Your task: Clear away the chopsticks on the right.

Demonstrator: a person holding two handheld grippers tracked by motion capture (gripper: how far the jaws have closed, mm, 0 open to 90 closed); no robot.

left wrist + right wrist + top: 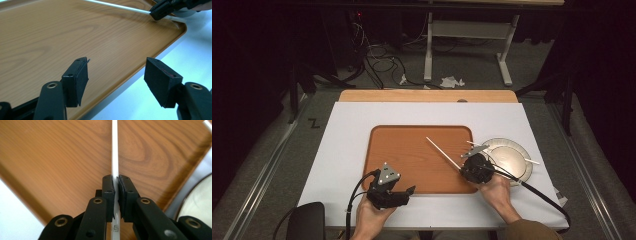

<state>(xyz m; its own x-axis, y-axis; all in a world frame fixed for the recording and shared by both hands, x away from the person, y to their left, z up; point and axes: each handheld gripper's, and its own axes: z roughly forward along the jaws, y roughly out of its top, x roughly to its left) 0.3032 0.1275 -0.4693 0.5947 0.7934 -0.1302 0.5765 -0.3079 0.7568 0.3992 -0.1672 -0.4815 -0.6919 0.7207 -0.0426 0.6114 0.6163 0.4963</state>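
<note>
Wood-grain tray, thin white stick pinched

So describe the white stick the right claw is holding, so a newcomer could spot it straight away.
Find the wooden tray in the middle of the white table. The stick slants over its right part, pinched in the right claw. Other white sticks lie on the plate beside the tray; this one is held.

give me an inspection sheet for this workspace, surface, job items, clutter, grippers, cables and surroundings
Surface: white sheet over a wooden table.
Job's things: wooden tray; white stick above it; plate with another stick beside the tray.
Clutter: nothing seen on the table.
Grippers: left gripper open at the tray's edge; right gripper shut on the white stick.
Cables: one trails from each gripper.
Surroundings: cables and crumpled paper on the floor; table legs behind.
</note>
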